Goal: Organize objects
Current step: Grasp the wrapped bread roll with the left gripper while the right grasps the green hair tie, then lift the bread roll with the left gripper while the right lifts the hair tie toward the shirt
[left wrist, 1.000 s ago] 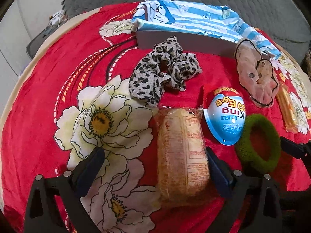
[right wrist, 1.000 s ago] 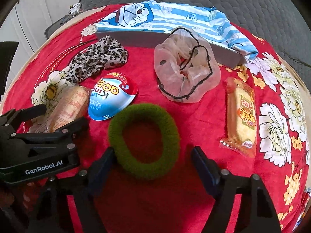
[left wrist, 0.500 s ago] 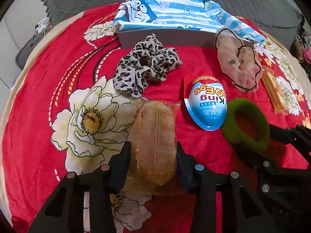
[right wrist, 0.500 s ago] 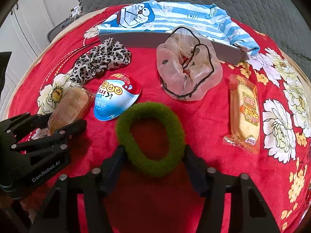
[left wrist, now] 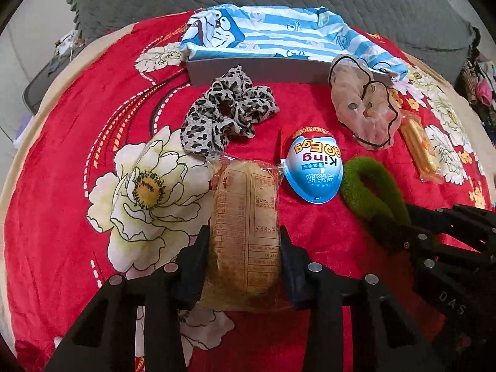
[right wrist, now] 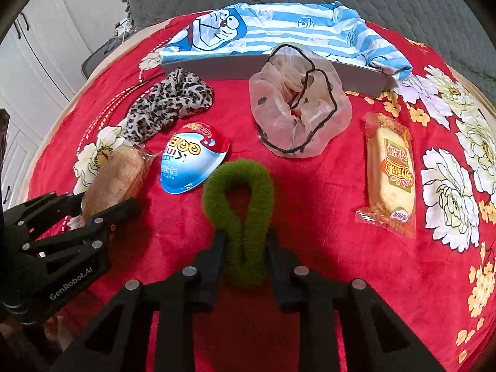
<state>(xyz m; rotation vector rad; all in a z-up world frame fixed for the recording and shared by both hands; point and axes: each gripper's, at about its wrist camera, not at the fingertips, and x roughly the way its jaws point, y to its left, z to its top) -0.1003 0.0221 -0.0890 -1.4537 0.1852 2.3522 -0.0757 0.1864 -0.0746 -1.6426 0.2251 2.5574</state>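
**Both claws closed on their picks, nothing lifted yet**

I have the wrapped bread roll [left wrist: 245,235] clamped lengthwise in my left claw [left wrist: 245,263], the pads pressing on its two long sides near the end closest to me. It lies on the red floral blanket [left wrist: 77,217], which I judge is why I come down steeply: the soft packet gives little edge to catch from the side. My right claw [right wrist: 245,248] is squeezed fully onto the green hair tie [right wrist: 238,204], pinching its near end so the ring has collapsed into a narrow loop. Gripping across the fuzzy band rather than around the whole ring looks like the surer hold to me.

Between my two picks sits the blue egg-shaped snack lid [left wrist: 314,170], just beside the roll and close against the green tie. Beyond it lie the leopard scrunchie [left wrist: 229,114], touching the roll's far wrapper, and the sheer pink scrunchie [right wrist: 297,108]. A second packet, the yellow snack cake [right wrist: 392,173], rests well apart to the right.

At the far side stands the grey box [right wrist: 217,66] with a blue striped cartoon cloth [right wrist: 279,31] draped over it. I take it as the likely destination, snacks and hair ties sorted apart, though I cannot see its compartments.
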